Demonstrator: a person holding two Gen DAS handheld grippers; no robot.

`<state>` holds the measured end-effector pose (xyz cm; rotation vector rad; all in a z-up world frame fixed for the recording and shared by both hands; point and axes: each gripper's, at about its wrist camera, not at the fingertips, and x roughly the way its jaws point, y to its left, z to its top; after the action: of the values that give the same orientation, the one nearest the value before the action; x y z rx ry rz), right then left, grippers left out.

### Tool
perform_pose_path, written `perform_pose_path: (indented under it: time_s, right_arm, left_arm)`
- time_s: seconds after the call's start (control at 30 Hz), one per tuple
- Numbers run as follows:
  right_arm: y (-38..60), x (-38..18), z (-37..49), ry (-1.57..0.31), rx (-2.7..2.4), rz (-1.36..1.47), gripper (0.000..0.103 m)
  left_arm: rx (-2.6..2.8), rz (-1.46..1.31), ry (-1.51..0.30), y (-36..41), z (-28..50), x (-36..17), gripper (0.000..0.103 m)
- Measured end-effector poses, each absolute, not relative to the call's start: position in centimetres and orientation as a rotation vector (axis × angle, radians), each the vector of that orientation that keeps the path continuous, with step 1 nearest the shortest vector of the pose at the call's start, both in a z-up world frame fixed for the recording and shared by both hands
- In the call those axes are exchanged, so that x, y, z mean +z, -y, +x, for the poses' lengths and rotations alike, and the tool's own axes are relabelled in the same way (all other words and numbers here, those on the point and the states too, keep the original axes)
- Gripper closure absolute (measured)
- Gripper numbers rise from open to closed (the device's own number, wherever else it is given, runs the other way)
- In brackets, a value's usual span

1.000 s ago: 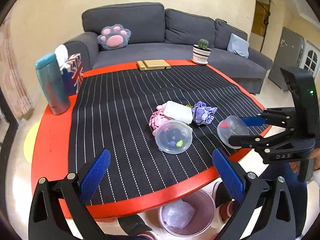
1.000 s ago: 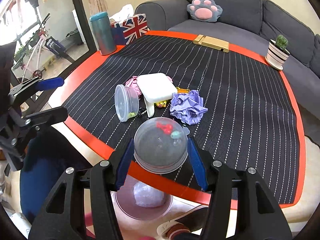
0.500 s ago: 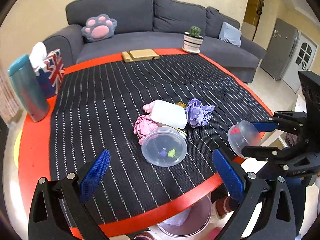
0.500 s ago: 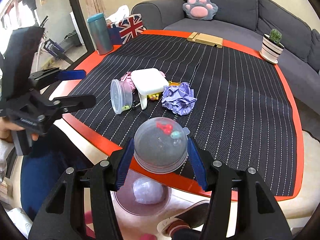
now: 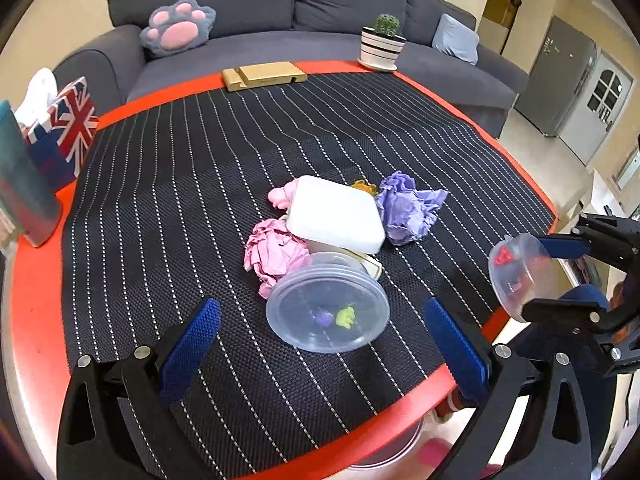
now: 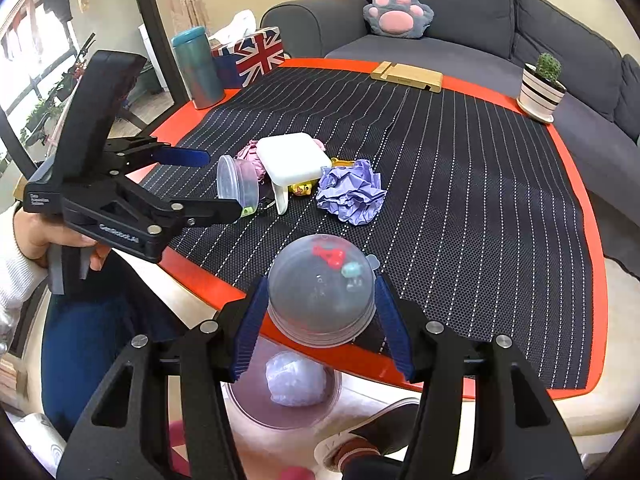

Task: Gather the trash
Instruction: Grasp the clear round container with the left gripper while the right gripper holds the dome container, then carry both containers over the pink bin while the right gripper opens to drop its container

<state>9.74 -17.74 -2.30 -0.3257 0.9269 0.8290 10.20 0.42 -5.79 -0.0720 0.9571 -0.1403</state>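
Right gripper (image 6: pixel 322 316): fingers half closed, clamping clear domed cup (image 6: pixel 322 292) by its sides above bin (image 6: pixel 280 412), off the surface (image 6: pixel 440 376) edge. Thin, light, slick plastic; firm squeeze likely to buckle it. Left gripper (image 5: pixel 322 350): fingers wide apart, empty, bracketing lidded clear tub (image 5: pixel 328 308); best pinched across rim. Beyond: pink paper wad (image 5: pixel 272 254), white box (image 5: pixel 334 214), purple paper wad (image 5: pixel 408 206), soft and crushable.

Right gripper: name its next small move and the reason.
Probably open the jaws and drop it. The right gripper pinches a clear plastic cup, tipped on its side, past the red table edge; the trash bin stands on the floor almost straight below, already holding a wad.
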Motion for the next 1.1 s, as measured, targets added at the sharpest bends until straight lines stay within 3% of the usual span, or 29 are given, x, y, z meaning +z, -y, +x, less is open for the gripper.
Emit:
perform_pose_path:
  time_s: [0.07,0.2,0.33,1.1]
  right_arm:
    - [17.8,-2.3,9.7,-0.926,0.829,-0.325,0.048]
    - [17.9,-2.4,9.8,-0.926,0.829,-0.323,0.048]
    - [17.9,-2.3,9.9,-0.924,0.829,-0.321,0.048]
    - [18.5,-1.3,8.0,-0.881,0.837,-0.322,0.048]
  left_arm:
    - [-0.136,-0.08,-0.949,-0.5,10.2,-5.8,0.008]
    - [-0.152,-0.098,-0.959,-0.6,10.4,-6.1,0.029]
    - [-0.157,-0.099,-0.975,-0.5,10.5,-6.5,0.043]
    - [-0.149,-0.044,-0.879,1.2,4.7,-2.2,0.043]
